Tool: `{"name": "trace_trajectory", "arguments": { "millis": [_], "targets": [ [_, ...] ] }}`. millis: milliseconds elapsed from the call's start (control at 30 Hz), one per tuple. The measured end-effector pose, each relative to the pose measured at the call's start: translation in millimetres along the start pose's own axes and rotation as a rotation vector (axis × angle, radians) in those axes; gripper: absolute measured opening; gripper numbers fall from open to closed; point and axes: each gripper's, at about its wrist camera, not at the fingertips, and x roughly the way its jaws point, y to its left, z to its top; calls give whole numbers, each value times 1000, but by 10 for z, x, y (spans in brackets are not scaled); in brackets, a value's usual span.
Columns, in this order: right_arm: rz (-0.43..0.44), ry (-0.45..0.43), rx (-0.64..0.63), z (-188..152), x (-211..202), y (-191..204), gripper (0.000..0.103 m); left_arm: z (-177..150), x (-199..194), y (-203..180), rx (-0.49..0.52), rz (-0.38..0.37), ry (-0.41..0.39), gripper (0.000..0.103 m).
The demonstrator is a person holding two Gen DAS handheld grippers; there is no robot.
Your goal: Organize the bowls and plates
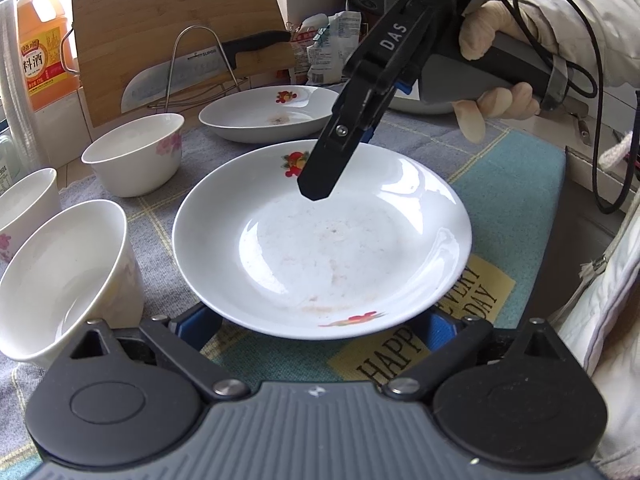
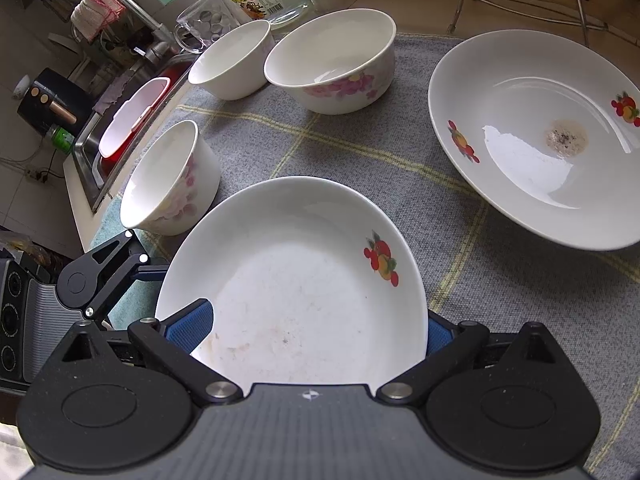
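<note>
Right wrist view alone shows sink [image 2: 90, 156] — left gripper [image 1: 318, 320], right gripper [image 2: 314, 332] spread at plate [image 2: 296, 272] rim.

— What are you working on there?
— Your countertop [image 2: 400, 12] carries a grey checked cloth [image 2: 320, 148].
— And on the cloth?
— Two fruit-patterned plates: the near plate [image 2: 304, 280] and a stained plate [image 2: 532, 136] toward the far right corner. Three floral bowls [image 2: 332, 60] sit along the cloth's left edge, nearest the sink [image 2: 92, 156]. A cutting board [image 1: 176, 36] leans at the counter's back.
</note>
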Motion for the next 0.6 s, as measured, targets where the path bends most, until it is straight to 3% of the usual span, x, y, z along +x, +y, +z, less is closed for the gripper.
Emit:
{"name": "trace_trajectory", "arguments": {
  "millis": [600],
  "targets": [
    [-32, 5, -32, -46, -3, 57, 103, 39, 17, -7, 1, -7, 11, 99]
  ]
}}
